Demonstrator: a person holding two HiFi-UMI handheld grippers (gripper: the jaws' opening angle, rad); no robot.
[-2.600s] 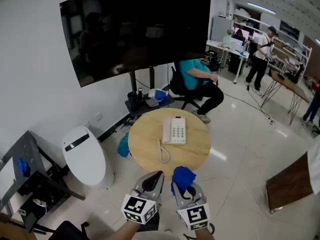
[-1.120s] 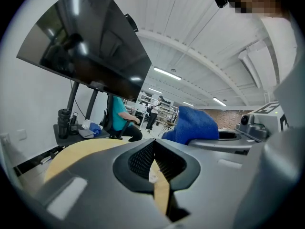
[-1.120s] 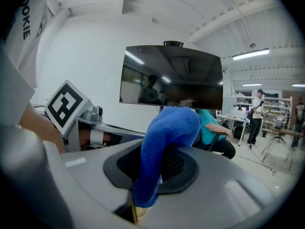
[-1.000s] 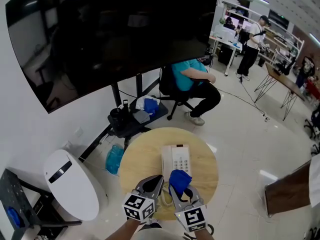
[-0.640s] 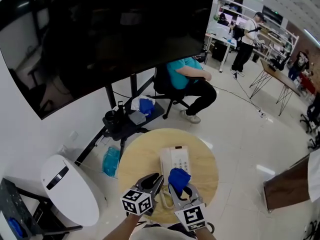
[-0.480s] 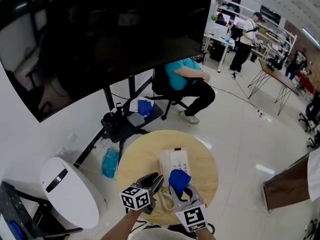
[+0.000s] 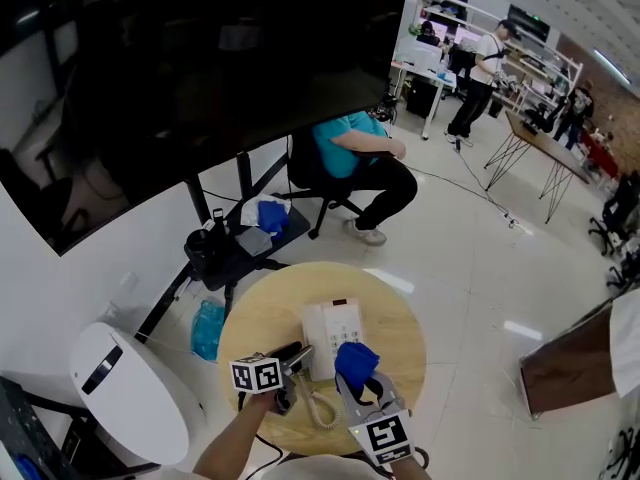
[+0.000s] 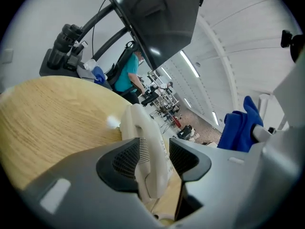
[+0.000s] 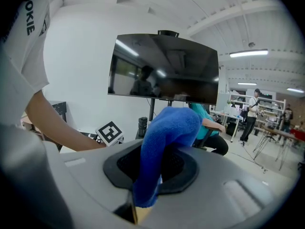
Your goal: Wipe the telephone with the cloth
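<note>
The cream telephone (image 7: 336, 330) sits near the middle of the round wooden surface (image 7: 258, 313), with its coiled cord (image 7: 320, 406) trailing toward the person. The left hand-held gripper (image 8: 153, 157) lies low over the surface with its jaws opening. The handset (image 8: 145, 142) stands between the ribbed pads, which no longer look pressed onto it. The right hand-held gripper (image 9: 159, 165) is clamped on the blue cloth (image 9: 167, 128), held just beside the telephone's near edge.

The telephone is probably light, hard, smooth plastic, so it would likely skate across the wood under a firm wipe. The handset rests loose in its cradle, tethered by the cord. Its narrow middle bar looks like the best place to take hold. The cloth is soft and limp, and the bunched end that sticks out past the jaws forms a usable wiping pad.
</note>
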